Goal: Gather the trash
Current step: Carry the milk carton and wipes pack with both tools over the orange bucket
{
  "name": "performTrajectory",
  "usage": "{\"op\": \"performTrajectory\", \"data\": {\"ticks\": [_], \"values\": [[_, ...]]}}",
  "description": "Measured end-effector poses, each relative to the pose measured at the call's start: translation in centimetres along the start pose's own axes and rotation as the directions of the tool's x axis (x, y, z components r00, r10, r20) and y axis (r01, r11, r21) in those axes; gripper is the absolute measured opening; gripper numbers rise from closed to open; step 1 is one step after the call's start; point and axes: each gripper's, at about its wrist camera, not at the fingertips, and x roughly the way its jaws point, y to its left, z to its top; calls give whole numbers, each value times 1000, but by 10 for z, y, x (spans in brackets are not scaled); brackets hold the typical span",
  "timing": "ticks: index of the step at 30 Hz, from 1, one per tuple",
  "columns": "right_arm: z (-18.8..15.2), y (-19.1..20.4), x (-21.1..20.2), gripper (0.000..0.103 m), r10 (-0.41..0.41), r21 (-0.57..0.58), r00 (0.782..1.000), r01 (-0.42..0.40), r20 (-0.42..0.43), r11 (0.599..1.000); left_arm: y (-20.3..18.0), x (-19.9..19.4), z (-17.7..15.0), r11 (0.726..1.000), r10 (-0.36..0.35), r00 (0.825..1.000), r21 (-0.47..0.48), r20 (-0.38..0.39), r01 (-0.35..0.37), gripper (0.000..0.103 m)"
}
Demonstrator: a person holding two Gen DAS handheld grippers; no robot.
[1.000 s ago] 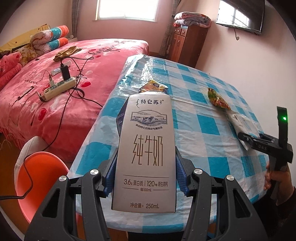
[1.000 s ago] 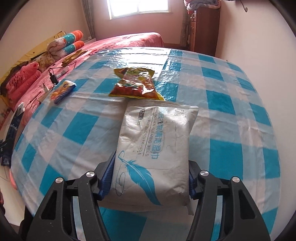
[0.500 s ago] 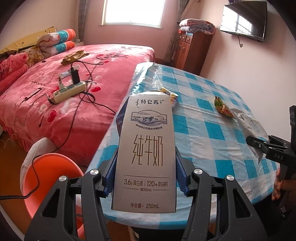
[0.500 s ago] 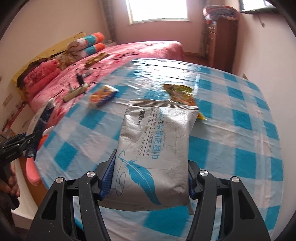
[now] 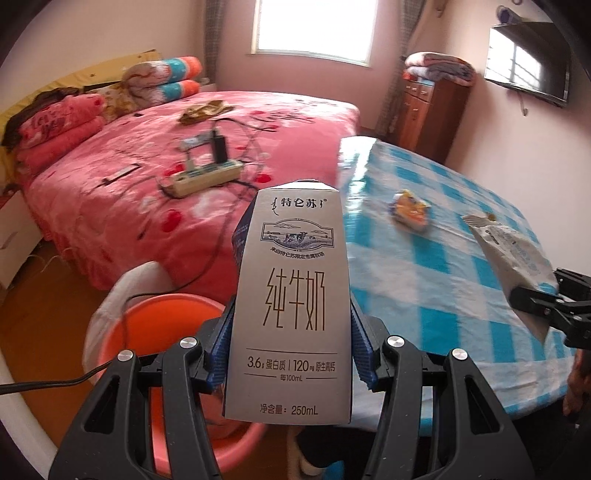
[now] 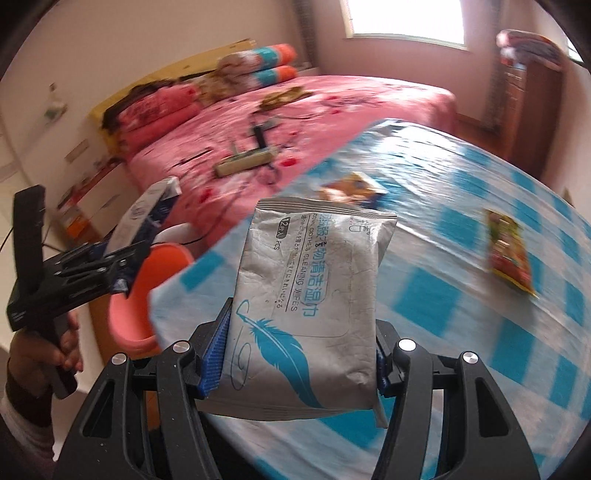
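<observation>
- Between the jaws of the left gripper (image 5: 291, 354) stands a silver milk carton (image 5: 291, 295), upright, its printed face to the camera; the blue pads press on both of its sides, so the jaws are clamped on it, partway apart.
- Between the jaws of the right gripper (image 6: 295, 354) sits a grey wet-wipes pack (image 6: 310, 295) with a blue feather print, gripped at its lower end on both sides, its top end standing clear ahead of the jaws.
- Just below and left of the left jaws lies an orange basin (image 5: 147, 332) with a white rim behind it, on the floor; a black cable runs across it.
- Right of the left jaws spreads the counter (image 5: 424, 280) under a blue-and-white checked cloth, and the right gripper with its pack reaches in from the right edge of that view.
- Ahead of the right jaws on the counter lies a small orange-yellow wrapper (image 6: 351, 188); further right lies a red and green snack bag (image 6: 508, 254), well apart from it.
- Left of the right jaws, a hand (image 6: 40, 354) holds the left gripper with the carton above the basin.
- Beyond the counter is a bed (image 5: 147, 177) with a pink cover, carrying a power strip (image 5: 201, 179), cables and folded quilts.
- Farther off stand a wooden cabinet (image 5: 428, 110), a bright window (image 5: 314, 29) and a wall-mounted screen (image 5: 528, 59).
</observation>
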Motion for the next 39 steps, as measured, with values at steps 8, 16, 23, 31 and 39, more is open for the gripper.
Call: {"op": "performTrajectory", "data": {"ticks": [8, 16, 23, 31, 39], "values": [[19, 68, 31, 62, 129, -134, 990, -135, -55, 982, 66, -9, -11, 985, 148, 989, -83, -15, -148, 56], [32, 130, 66, 62, 209, -248, 972, -230, -110, 941, 107, -10, -24, 966, 213, 976, -144, -44, -217, 56], [39, 170, 95, 62, 238, -312, 961, -271, -140, 911, 123, -3, -38, 955, 232, 970, -173, -78, -242, 56], [37, 203, 129, 62, 253, -354, 949, -306, -189, 884, 137, 5, -50, 943, 251, 961, -193, -116, -270, 56], [30, 220, 153, 63, 220, -409, 956, -282, -193, 868, 150, 20, -57, 933, 270, 950, -201, -154, -298, 56]]}}
